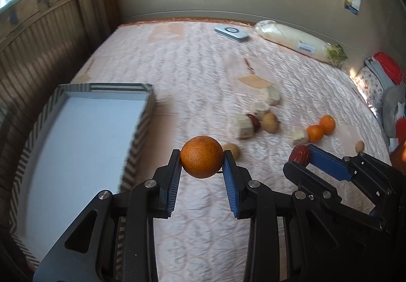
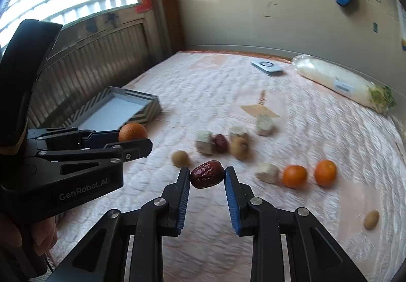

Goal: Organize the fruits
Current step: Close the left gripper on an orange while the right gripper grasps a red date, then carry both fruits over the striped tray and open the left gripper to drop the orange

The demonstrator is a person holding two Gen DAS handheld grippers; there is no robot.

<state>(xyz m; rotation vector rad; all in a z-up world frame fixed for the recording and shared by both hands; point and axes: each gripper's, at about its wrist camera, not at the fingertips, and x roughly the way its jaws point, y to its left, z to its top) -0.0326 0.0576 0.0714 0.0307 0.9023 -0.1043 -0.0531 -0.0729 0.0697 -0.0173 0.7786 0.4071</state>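
My left gripper (image 1: pixel 202 158) is shut on an orange (image 1: pixel 202 156), held above the pink quilted bed beside the striped-edged tray (image 1: pixel 142 127). My right gripper (image 2: pixel 207 175) is shut on a dark red date (image 2: pixel 207 174), lifted off the cover. In the left wrist view the right gripper (image 1: pixel 302 155) appears at the right with the date (image 1: pixel 301 154) between its blue pads. In the right wrist view the left gripper (image 2: pixel 137 138) with the orange (image 2: pixel 132 131) sits at the left. On the bed lie two small oranges (image 2: pixel 294 176), another date (image 2: pixel 221 143), pale round fruits (image 2: pixel 180 158) and whitish chunks (image 2: pixel 204 145).
The tray (image 2: pixel 149 110) has a bare pale blue floor and sits near the bed's left edge by a wooden slatted wall. A wrapped white radish (image 2: pixel 342 83) and a white device (image 2: pixel 267 66) lie at the far side. Clothes pile at the right (image 1: pixel 385 71).
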